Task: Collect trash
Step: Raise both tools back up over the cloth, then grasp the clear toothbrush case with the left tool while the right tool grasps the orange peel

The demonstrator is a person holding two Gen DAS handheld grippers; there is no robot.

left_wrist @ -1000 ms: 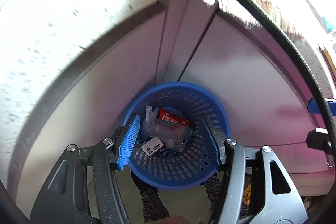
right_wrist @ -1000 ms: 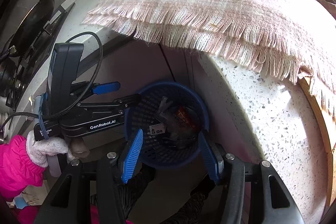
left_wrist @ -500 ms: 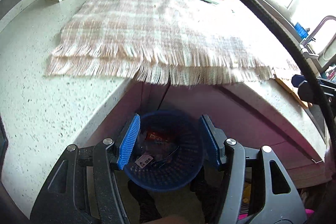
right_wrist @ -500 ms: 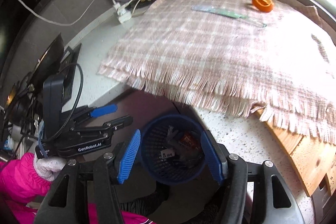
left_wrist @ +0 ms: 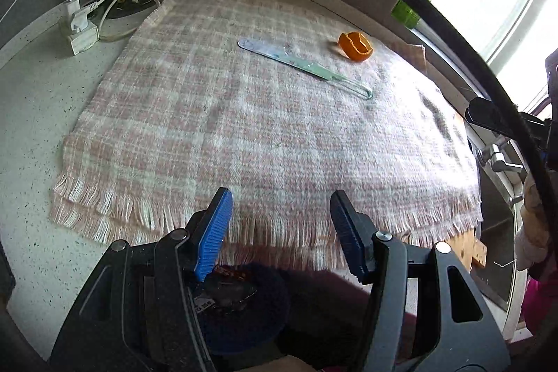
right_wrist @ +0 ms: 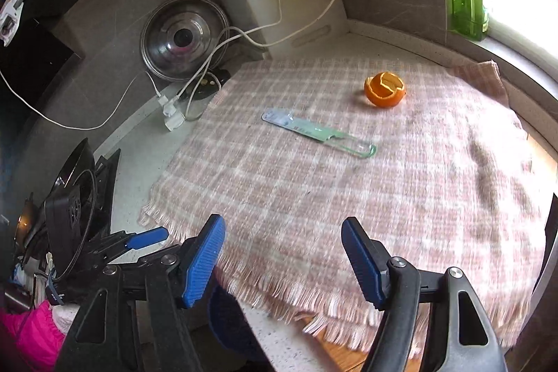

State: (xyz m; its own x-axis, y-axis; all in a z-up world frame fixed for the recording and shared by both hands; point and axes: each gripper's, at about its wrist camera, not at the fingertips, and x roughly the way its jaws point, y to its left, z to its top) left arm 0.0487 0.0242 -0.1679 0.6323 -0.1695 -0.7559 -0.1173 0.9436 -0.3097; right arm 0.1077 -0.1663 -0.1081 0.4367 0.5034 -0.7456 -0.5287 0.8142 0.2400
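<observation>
The left gripper [left_wrist: 280, 232] holds its jaws partly apart with nothing between them. The right gripper [right_wrist: 283, 258] is opening its jaws, also empty. Beyond both pairs of jaws, on the pink checked cloth [right_wrist: 348, 180] covering the surface [left_wrist: 31, 128], lie an orange peel [right_wrist: 385, 90] and, just nearer, an empty clear plastic wrapper [right_wrist: 319, 133], the two lying apart. Below the left jaws, under the cloth's fringe, sits the blue basket [left_wrist: 244, 309] with trash inside
</observation>
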